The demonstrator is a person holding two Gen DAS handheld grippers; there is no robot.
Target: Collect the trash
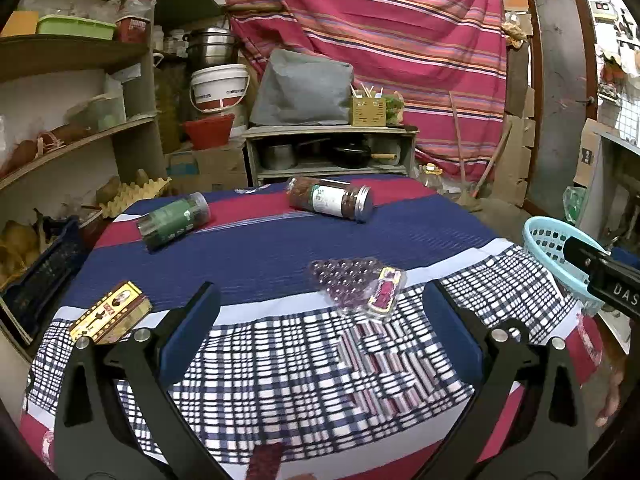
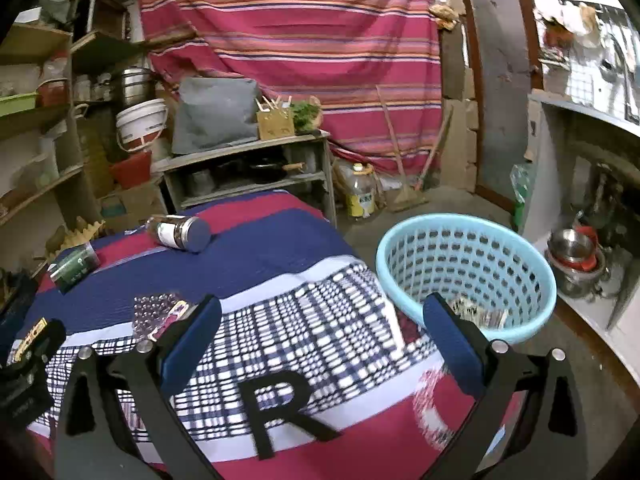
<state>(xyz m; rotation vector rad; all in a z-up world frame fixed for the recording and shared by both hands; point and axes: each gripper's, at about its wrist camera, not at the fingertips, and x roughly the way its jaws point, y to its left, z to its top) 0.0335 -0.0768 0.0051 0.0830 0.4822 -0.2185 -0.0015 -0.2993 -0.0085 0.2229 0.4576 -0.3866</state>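
Both grippers spread, empty: left gripper, right gripper. Step: pick next trash. Wrapper on desk, left of basket. You bring left gripper over wrapper, pinch, carry to basket.

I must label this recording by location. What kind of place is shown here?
Probably a home storeroom or kitchen store. Wooden shelves hold containers, a low shelf holds pots and a pan, and a steel pot sits above a white bucket. A striped cloth covers the back wall.
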